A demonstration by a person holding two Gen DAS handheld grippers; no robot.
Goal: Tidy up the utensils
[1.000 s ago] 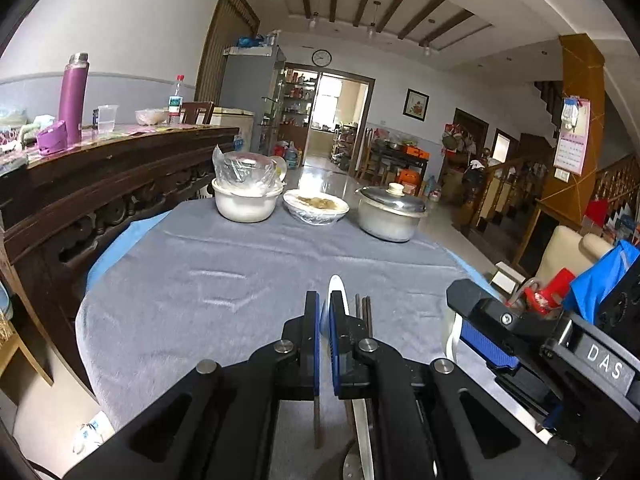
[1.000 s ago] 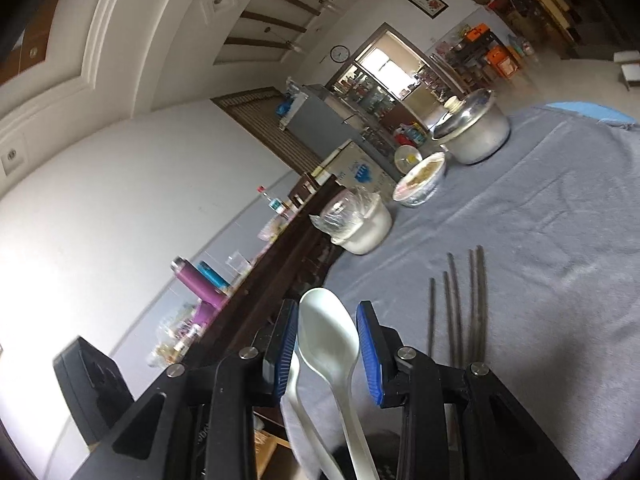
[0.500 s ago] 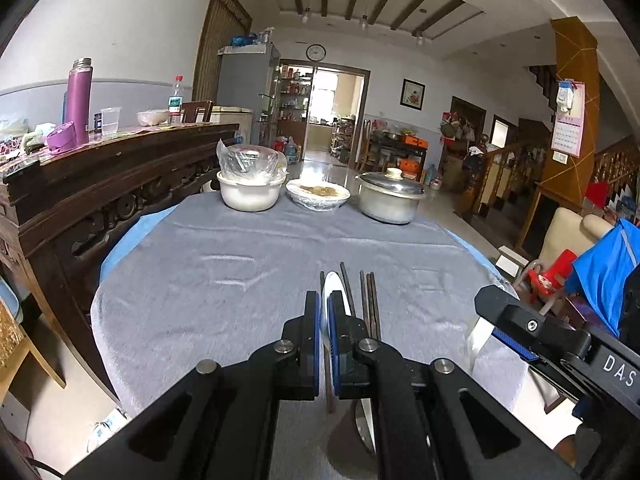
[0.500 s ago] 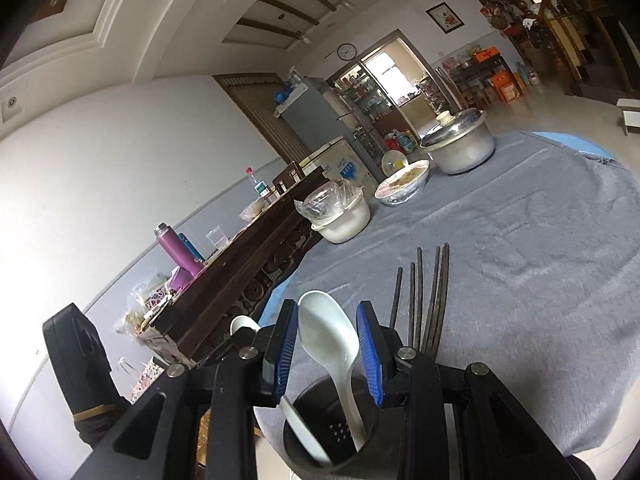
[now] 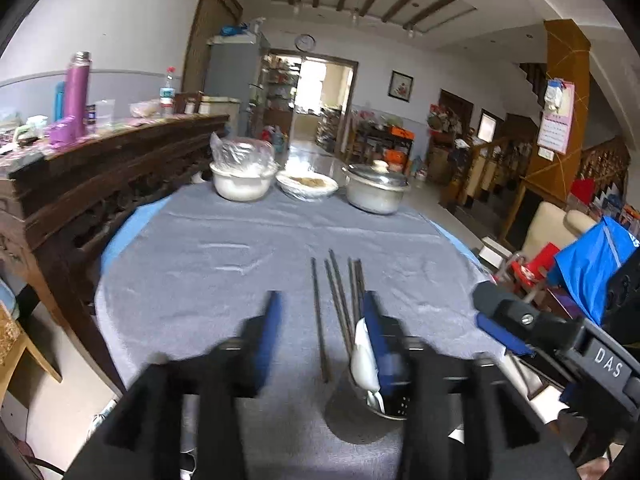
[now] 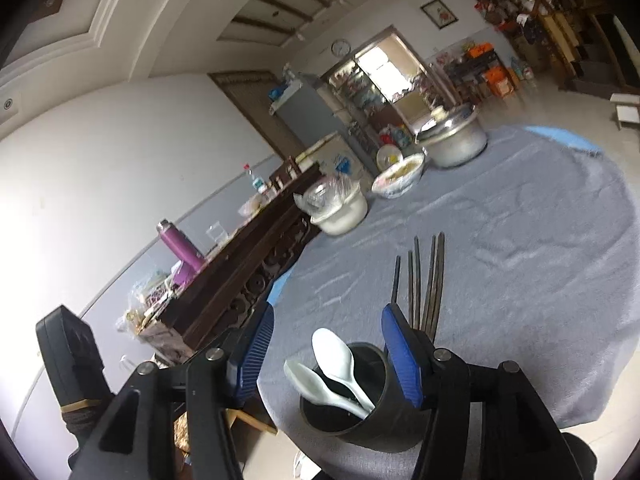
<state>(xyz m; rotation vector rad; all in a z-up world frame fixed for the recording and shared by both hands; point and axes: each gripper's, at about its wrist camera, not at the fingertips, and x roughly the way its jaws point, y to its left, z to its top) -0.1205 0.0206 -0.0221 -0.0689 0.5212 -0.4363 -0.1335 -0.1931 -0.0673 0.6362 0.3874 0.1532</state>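
Dark chopsticks (image 6: 424, 280) are what your next move turns on: they lie flat on the grey cloth of the worktop (image 5: 224, 264), just past the black cup (image 6: 360, 396), which stands near the worktop's near edge. Their long axis runs away from you, from the near edge toward the far edge where the bowls sit, roughly in line with the way both tools point. The near ends lie close behind the cup.

Your left hand-held gripper (image 5: 320, 320) is opening with nothing pinched; the chopsticks (image 5: 340, 300) lie on the cloth in the gap below it. Your right hand-held gripper (image 6: 328, 344) is opening too, released, with the cup and the two white spoons (image 6: 340, 364) standing in it framed between its fingers.

In my judgement the left is the nearer one: it already straddles the chopsticks. You would need to pinch across the sticks, not along them.
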